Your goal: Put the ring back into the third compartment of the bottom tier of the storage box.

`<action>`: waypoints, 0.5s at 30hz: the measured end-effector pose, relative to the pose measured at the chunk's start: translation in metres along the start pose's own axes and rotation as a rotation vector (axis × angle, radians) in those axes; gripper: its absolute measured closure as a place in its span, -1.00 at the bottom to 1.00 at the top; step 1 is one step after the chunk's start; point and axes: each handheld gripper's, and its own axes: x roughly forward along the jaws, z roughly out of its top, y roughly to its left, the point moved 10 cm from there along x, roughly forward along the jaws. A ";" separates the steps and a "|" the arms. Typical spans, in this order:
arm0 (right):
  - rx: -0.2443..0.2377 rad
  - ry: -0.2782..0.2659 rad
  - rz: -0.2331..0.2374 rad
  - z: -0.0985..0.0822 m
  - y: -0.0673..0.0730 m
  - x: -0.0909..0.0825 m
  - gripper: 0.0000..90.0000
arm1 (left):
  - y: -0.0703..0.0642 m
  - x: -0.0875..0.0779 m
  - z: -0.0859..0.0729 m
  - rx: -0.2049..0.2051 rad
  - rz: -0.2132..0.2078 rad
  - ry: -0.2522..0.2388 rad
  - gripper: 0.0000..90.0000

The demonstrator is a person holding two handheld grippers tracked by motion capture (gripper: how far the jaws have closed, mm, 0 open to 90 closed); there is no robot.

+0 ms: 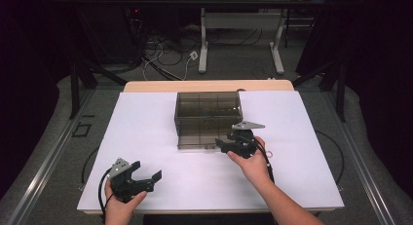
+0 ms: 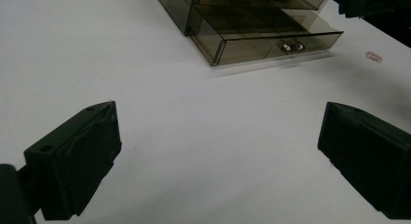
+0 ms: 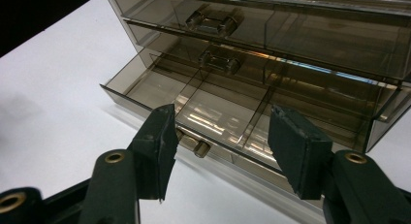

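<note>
- A smoked clear plastic drawer box [image 1: 208,113] is shown at the middle of the white table [image 1: 146,137], toward its far edge. Its bottom drawer [image 3: 203,105] is pulled out toward the person, and the 2 drawers above appear shut.
- The right gripper [image 3: 220,136] is held just in front of the open drawer. Its jaws are spread and nothing is pinched between them. The small metal knob [image 3: 194,145] sits just beyond the left jaw, with no contact to be seen.
- The left gripper [image 2: 218,156] is held over bare table at the near left, well apart from the box, with its jaws wide apart and nothing between them.
- The box is judged to be light, stiff and slick, so it is likely to slide on the table when a drawer is pushed or pulled. The thin walls could crack under a hard squeeze.
- The knob is judged the best hold, being small, round and liable to slip from the pads.
- The drawer dividers are blurred by glare. A small pale item [image 2: 373,56] beside the box cannot be identified. The box's back is hidden.
</note>
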 end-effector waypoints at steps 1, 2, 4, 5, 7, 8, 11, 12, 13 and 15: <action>-0.004 0.004 -0.002 0.000 -0.001 0.000 -0.05 | 0.000 0.000 0.000 0.001 0.000 0.000 -0.96; -0.007 0.010 -0.006 0.001 -0.002 0.000 -0.06 | 0.000 0.001 0.000 0.000 0.003 -0.005 -0.96; -0.003 0.018 -0.012 0.001 -0.004 0.001 -0.06 | 0.000 0.001 0.000 0.000 0.002 -0.005 -0.96; -0.002 0.019 -0.014 0.002 -0.005 0.002 -0.06 | 0.000 0.001 0.000 0.000 0.002 -0.005 -0.96; 0.007 0.028 -0.011 0.003 -0.006 0.002 -0.06 | 0.000 0.000 0.000 0.000 0.002 -0.006 -0.96; 0.013 0.026 -0.010 0.004 -0.007 0.002 -0.06 | 0.000 0.000 0.000 -0.001 0.002 -0.006 -0.96; 0.006 0.040 -0.017 0.006 -0.010 0.003 -0.05 | 0.000 0.000 0.000 -0.001 0.002 -0.005 -0.96; -0.004 0.041 -0.021 0.007 -0.011 0.003 -0.04 | 0.000 0.000 0.000 -0.001 0.001 -0.005 -0.96; -0.009 0.051 -0.030 0.007 -0.011 0.003 -0.02 | 0.000 0.000 0.000 0.000 0.001 -0.005 -0.96; -0.013 0.062 -0.044 0.007 -0.014 0.003 0.02 | 0.000 0.001 0.001 -0.001 0.000 -0.009 -0.96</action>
